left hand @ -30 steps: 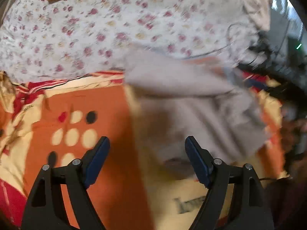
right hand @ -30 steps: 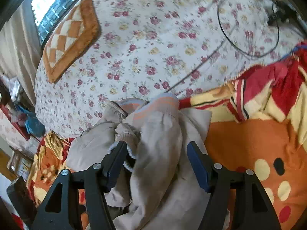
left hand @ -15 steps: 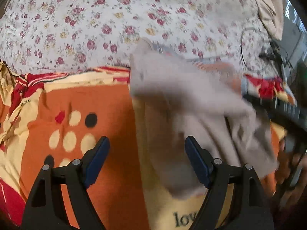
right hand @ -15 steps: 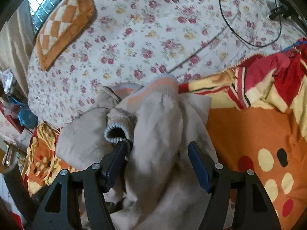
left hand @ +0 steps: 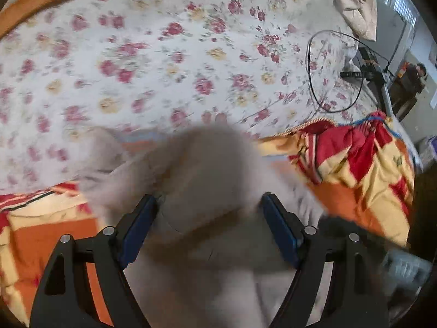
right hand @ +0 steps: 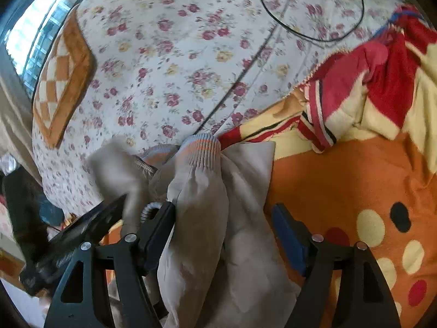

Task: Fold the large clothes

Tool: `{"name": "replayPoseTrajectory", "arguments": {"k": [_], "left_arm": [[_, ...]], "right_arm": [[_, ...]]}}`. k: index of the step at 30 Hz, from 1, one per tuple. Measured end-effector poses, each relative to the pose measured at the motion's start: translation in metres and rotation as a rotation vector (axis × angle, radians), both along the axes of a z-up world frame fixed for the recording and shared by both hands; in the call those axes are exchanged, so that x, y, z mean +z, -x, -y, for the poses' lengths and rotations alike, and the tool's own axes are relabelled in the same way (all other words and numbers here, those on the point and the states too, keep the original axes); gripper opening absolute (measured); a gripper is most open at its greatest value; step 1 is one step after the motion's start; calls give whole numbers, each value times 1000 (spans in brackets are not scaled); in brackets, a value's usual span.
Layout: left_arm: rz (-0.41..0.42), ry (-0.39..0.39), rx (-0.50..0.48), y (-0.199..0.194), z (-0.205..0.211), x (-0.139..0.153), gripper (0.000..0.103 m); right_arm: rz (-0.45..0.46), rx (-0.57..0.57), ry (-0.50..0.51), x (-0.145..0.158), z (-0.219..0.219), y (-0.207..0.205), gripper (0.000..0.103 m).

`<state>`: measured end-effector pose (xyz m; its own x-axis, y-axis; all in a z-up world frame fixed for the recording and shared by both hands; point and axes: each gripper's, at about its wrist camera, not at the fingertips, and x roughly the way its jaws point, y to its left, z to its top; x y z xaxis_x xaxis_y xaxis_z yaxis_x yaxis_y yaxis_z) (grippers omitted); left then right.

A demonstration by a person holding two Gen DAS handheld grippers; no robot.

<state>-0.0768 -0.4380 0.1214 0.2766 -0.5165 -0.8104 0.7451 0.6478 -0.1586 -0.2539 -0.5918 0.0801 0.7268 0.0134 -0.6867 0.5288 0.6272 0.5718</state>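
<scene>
A beige jacket point(right hand: 207, 213) with grey, orange-striped ribbed cuffs point(right hand: 200, 151) lies bunched on an orange blanket. In the left wrist view the jacket point(left hand: 207, 191) is blurred and fills the space between the fingers. My left gripper point(left hand: 209, 224) is open, its blue pads on either side of the cloth. My right gripper point(right hand: 222, 229) is open too, with a sleeve lying between its fingers. The left gripper's black body point(right hand: 71, 240) shows at the lower left of the right wrist view.
The orange blanket point(right hand: 355, 180) with cream, red and black dots covers the near bed. A floral sheet point(left hand: 164, 54) lies beyond. A black cable loop point(left hand: 336, 71) rests at the right. An orange checked cushion point(right hand: 60, 82) lies far left. A crumpled red and cream blanket fold point(left hand: 355, 158) sits right.
My left gripper has swung right and moved onto the jacket, which now fills its open jaws. My right gripper has stayed over the sleeve, moving slightly closer.
</scene>
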Motion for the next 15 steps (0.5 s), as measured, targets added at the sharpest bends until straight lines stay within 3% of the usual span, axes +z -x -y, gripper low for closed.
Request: {"name": "replayPoseTrajectory", "arguments": {"k": [5, 11, 13, 15], "left_arm": [[-111, 46, 30, -13, -13, 3, 80], [-80, 31, 56, 6, -94, 16, 81], [-64, 3, 67, 15, -116, 10, 81], [-59, -18, 91, 24, -137, -1, 81]], "right_arm": [[31, -24, 56, 11, 0, 6, 75], [123, 129, 168, 42, -27, -14, 76], [93, 176, 204, 43, -36, -35, 77], [0, 216, 228, 31, -41, -61, 80]]}}
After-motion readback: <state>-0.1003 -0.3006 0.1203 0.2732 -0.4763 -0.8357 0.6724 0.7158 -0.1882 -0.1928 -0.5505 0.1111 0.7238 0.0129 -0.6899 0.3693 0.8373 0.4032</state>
